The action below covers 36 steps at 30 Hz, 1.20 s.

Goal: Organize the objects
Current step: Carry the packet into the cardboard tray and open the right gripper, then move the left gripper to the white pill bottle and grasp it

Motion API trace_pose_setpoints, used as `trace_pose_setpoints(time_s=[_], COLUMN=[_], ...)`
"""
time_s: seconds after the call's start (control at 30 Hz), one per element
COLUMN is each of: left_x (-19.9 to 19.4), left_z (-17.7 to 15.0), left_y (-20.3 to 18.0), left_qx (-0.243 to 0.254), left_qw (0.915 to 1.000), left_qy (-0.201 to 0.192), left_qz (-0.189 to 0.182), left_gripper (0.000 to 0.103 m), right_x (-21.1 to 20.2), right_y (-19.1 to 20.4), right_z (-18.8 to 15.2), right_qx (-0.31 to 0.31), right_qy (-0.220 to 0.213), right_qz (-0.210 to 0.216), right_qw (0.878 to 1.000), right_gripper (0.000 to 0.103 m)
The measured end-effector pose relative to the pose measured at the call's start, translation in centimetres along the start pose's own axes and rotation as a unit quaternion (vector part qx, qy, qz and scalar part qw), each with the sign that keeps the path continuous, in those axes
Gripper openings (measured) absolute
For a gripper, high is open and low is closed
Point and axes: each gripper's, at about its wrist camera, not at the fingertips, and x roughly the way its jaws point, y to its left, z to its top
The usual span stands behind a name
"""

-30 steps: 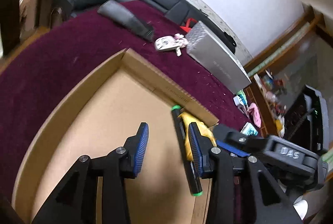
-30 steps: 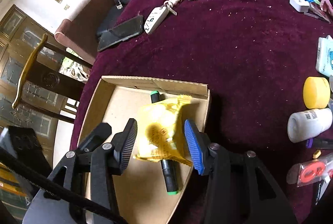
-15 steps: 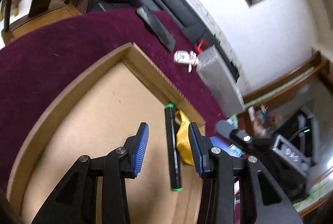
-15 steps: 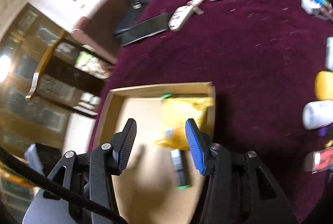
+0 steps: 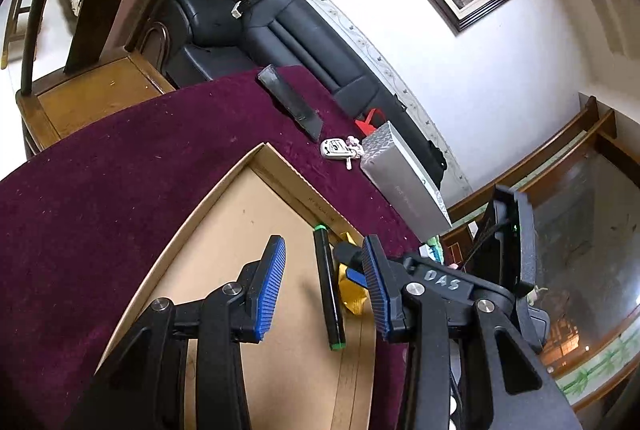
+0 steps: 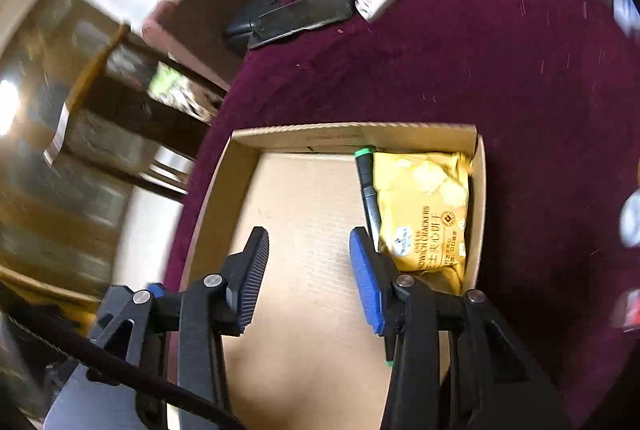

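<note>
Right wrist view shows me the yellow snack packet and marker already lying in the cardboard tray, both my grippers' jaws released and empty, the right pair just narrowed, worktop clutter left.

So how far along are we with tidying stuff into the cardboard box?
Done: the yellow snack packet and the black marker lie side by side in the cardboard box. In hand: nothing; the right gripper, whose fingers have just been closing, and the left gripper are both empty. Left: the white key fob, black case and grey box on the maroon cloth.
</note>
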Motion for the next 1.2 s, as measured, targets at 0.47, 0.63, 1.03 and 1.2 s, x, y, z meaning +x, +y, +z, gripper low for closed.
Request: trace_pose_setpoints(time_s=[0.47, 0.63, 1.03, 1.2], left_x=[-6.5, -6.1, -3.8, 0.5], left_z=[0.6, 0.6, -2.9, -7.5], left_y=[1.0, 0.6, -6.8, -12.9], left_qx=[0.039, 0.047, 0.158, 0.231], left_qw=[0.9969, 0.9974, 0.9871, 0.9675], left_qy=[-0.065, -0.051, 0.026, 0.102], left_qz=[0.020, 0.021, 0.001, -0.018], left_gripper=[0.035, 0.035, 0.042, 0.042], right_x=[1.9, 2.6, -18.5, -22.1], right_y=[1.2, 0.4, -6.5, -14.9], right_z=[-2.7, -1.9, -6.7, -9.4], right_qx=[-0.045, -0.025, -0.027, 0.058], right_qy=[0.038, 0.029, -0.249, -0.289], right_qz=[-0.119, -0.043, -0.139, -0.179], right_qw=[0.991, 0.998, 0.958, 0.939], right_gripper=[0.043, 0.044, 0.059, 0.097])
